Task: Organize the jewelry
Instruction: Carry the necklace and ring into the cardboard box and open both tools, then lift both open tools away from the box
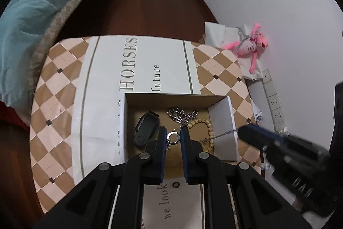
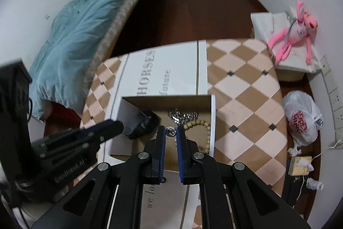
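An open white box [image 1: 223, 119] with a cardboard floor sits on a white paper bag. Inside lie a black smartwatch [image 1: 145, 127], a silver chain [image 1: 182, 115] and a wooden bead bracelet [image 1: 206, 130]. My left gripper [image 1: 173, 136] hovers over the box with a silver ring [image 1: 173, 137] between its narrowly parted tips; contact is unclear. My right gripper [image 2: 170, 132] also hangs over the box [image 2: 213, 121], a small silver piece [image 2: 170, 131] between its tips. In the left wrist view the right gripper [image 1: 246, 131] carries a thin chain [image 1: 223, 134] over the box wall.
The white paper bag [image 1: 133, 70] printed HORSES lies on a checkered table [image 1: 218, 65]. A bed with a blue blanket [image 2: 81, 27] is at left. A pink plush toy [image 2: 295, 33] on a white stand, a plastic bag [image 2: 302, 119] and wall sockets are at right.
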The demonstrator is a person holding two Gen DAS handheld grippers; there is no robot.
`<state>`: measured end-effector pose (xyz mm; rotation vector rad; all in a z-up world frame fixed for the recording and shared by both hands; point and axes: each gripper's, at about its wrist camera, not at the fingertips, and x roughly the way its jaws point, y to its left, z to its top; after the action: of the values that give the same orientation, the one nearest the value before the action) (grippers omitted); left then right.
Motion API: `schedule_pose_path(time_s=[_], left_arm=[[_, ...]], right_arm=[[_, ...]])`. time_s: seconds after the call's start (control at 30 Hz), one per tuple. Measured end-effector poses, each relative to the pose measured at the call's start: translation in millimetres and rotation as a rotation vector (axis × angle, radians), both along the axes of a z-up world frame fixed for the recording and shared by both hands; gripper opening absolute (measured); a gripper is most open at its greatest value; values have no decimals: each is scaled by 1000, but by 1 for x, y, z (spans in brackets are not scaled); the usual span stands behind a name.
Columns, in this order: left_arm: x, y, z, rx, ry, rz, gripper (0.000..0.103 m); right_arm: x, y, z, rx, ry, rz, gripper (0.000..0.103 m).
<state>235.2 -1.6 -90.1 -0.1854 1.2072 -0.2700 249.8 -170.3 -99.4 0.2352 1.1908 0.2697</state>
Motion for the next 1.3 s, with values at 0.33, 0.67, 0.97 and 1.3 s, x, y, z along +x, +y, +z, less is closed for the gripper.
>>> schedule_pose_path(time_s=[0.33, 0.67, 0.97, 1.3], left_arm=[[17, 10, -4, 96, -5, 64, 67], [-11, 35, 2, 265, -125, 162, 96], [-47, 37, -8, 304, -157, 177, 98], [-85, 30, 2, 292, -206, 177, 98]], right_arm=[[7, -7, -15, -52, 56, -1, 41], [-10, 0, -26, -298, 32, -36, 97], [-33, -3, -33, -339, 2, -78, 99], [-72, 0, -2, -390, -127, -123, 99]])
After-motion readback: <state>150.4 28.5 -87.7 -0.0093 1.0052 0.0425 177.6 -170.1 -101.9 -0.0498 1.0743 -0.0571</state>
